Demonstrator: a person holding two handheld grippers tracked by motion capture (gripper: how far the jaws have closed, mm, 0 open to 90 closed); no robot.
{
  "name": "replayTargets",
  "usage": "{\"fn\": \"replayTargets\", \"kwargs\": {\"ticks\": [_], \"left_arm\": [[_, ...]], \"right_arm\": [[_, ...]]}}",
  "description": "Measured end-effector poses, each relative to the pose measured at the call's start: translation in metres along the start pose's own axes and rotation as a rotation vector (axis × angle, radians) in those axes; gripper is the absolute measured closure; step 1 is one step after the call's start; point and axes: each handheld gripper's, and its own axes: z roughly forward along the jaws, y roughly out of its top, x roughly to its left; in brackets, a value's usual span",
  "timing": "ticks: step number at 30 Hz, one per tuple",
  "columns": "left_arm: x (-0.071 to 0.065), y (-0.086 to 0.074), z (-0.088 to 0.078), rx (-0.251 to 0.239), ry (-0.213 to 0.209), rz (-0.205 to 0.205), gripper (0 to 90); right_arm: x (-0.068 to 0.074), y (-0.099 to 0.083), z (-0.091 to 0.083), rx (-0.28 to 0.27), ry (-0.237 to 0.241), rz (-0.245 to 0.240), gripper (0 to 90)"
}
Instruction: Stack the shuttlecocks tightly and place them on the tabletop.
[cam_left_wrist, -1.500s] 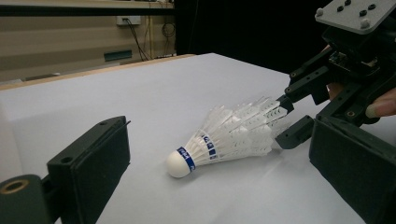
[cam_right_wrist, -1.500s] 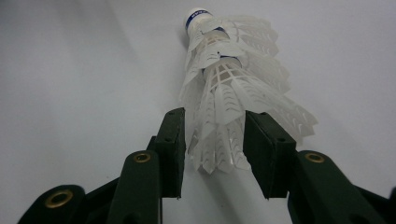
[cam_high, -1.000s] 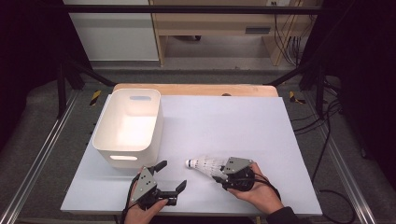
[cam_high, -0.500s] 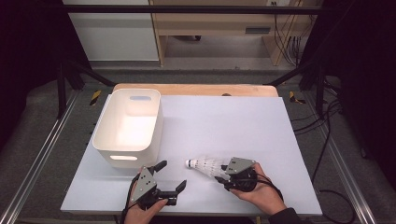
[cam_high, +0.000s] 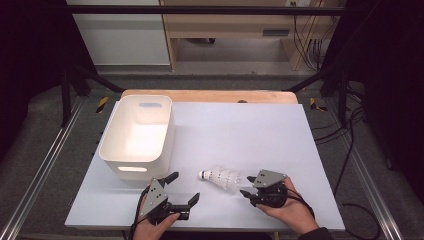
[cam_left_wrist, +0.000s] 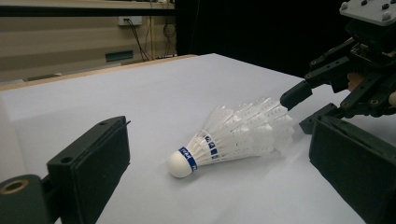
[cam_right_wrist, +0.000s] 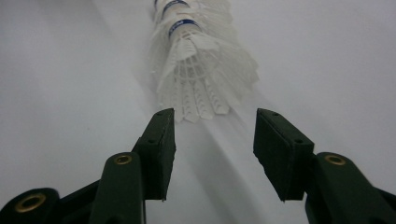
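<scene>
A white feather shuttlecock (cam_high: 220, 178) (cam_left_wrist: 233, 140) (cam_right_wrist: 196, 60) with a blue band lies on its side on the white table (cam_high: 250, 130), its cork pointing left. My right gripper (cam_high: 245, 186) (cam_right_wrist: 212, 140) (cam_left_wrist: 301, 109) sits just right of the feather skirt. Its jaws have just been opening; the feather ends reach their mouth but no pad presses on them. My left gripper (cam_high: 184, 187) (cam_left_wrist: 219, 186) rests near the front edge, left of the shuttlecock, open wide and pointing at it with nothing held.
A white plastic bin (cam_high: 132, 170) with handle slots stands at the table's left, just behind the left gripper. A wooden board edge (cam_high: 210, 95) runs along the far side. Metal frame rails flank the table.
The right gripper has drawn back to the right, away from the shuttlecock, with its jaws wider apart. The shuttlecock stays lying on the table. The left gripper has not moved.
</scene>
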Motion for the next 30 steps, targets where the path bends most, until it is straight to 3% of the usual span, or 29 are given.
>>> {"fn": "replayTargets", "kwargs": {"ticks": [8,17,22,26,30], "left_arm": [[0.0,0.0,0.0,0.001,-0.002,0.0,5.1],[0.001,0.0,-0.001,-0.001,0.0,-0.003,5.1],[0.0,0.0,-0.001,-0.001,0.0,-0.002,5.1],[0.0,0.0,-0.001,-0.003,-0.002,-0.002,5.0],[0.001,0.001,-0.001,-0.005,-0.005,-0.004,4.9]], "right_arm": [[-0.014,-0.012,-0.017,-0.039,-0.071,0.093,37.5],[-0.021,-0.016,-0.021,-0.108,-0.118,0.191,20.7],[-0.022,-0.014,-0.024,-0.189,-0.144,0.233,12.4],[-0.024,-0.014,-0.025,-0.253,-0.172,0.269,11.3],[-0.024,-0.015,-0.027,-0.319,-0.16,0.277,9.6]]}}
